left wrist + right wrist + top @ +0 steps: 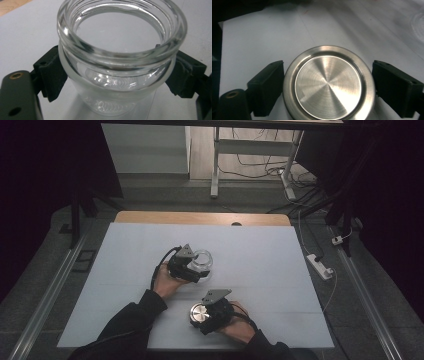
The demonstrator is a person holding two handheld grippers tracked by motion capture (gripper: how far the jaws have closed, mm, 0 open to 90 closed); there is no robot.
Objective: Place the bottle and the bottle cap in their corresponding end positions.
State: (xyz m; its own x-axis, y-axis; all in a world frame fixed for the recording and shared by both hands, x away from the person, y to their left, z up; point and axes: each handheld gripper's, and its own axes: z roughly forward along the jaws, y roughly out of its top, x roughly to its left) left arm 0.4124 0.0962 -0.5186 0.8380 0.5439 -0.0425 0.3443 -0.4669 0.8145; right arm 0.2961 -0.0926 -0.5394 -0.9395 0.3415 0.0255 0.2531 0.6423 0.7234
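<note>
A clear glass jar [120, 62] with an open threaded mouth stands upright on the white table sheet [260, 270], left of the middle. My left gripper [198, 266] is shut on it, and its black pads [53, 75] press on the jar's body just under the neck on both sides. A round brushed-steel lid [328, 82] lies flat near the front edge. My right gripper [202, 318] straddles the lid. Its pads [268, 82] stand close beside the rim without squeezing it, so it is open.
The sheet covers a wooden tabletop whose far edge [200, 217] shows. Beyond it stand a white desk frame [216, 165] and loose cables on the floor. A power strip [320, 265] lies on the floor to the right. Both forearms enter from the bottom.
</note>
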